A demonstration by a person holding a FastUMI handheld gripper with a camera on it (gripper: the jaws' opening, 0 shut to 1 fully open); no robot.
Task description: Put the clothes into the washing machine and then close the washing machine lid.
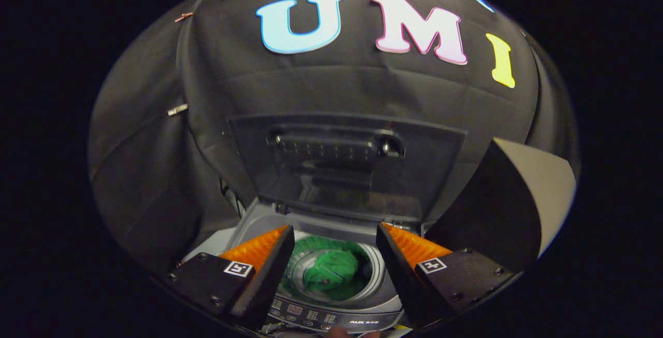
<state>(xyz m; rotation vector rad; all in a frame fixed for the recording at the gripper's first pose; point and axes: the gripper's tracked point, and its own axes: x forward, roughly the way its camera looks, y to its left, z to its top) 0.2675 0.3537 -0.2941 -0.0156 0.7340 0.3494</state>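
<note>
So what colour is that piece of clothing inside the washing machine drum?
Green. The garment shows in the gripper view, beyond the open gripper.

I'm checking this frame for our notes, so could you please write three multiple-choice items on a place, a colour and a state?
1. Where is the garment?
A. In the drum
B. On the lid
C. Between the fingers' tips

2. What colour is it?
A. Red
B. Green
C. White

3. How is the washing machine's lid?
A. Shut
B. Raised open
C. Removed

Answers: 1 A, it lies inside the drum, beyond the open hand-held gripper; 2 B, it is plainly green; 3 B, the lid stands up behind the opening.
</note>
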